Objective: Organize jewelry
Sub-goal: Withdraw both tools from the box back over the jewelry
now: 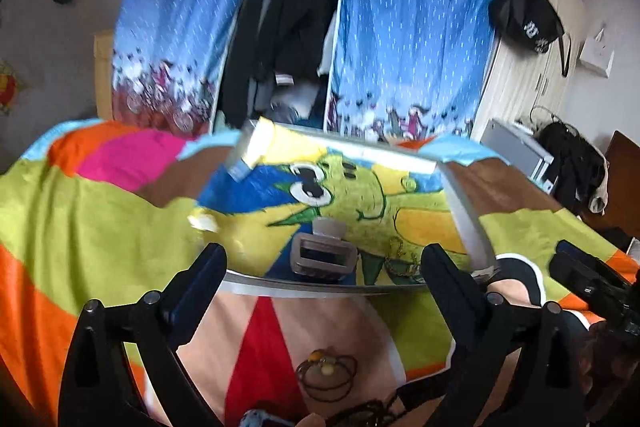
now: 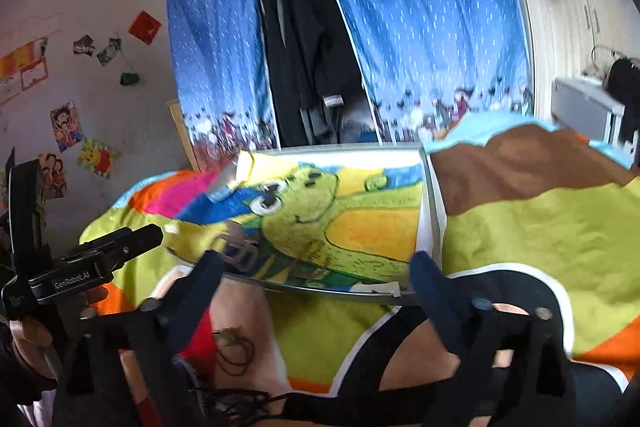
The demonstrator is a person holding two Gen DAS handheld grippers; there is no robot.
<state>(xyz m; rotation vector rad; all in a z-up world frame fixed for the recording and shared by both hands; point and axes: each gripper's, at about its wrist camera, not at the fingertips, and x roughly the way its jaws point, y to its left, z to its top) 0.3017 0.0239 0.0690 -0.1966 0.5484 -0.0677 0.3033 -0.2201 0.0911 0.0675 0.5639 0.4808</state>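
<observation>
So we had both claws hanging over the bed, which was covered in a loud patchwork bedspread (image 1: 80, 227) of lime, orange, pink and brown. Our left claw (image 1: 324, 267) was spread wide, nothing between its fingers, and our right claw (image 2: 316, 271) was spread just as wide and empty too.

Sitting on the bedspread was a shallow white-rimmed tray (image 1: 468, 223) lined with a cartoon green frog drawing. Inside it, toward the near edge, was a small open grey jewelry box (image 1: 323, 255), and just to the right of that a thin gold-coloured chain (image 1: 400, 259) lay loose on the drawing. From the right wrist view the same grey box (image 2: 240, 253) and chain (image 2: 314, 267) showed up near the tray's front rim (image 2: 434, 211).

Outside the tray, closer to us on the bedspread, was a coiled dark cord necklace with a yellowish bead pendant (image 1: 326, 373). More dark cord was tangled at the bottom edge of the view, too blurry to sort out.

Behind the bed hung a blue dotted curtain (image 1: 420, 27), parted over dark clothes.
</observation>
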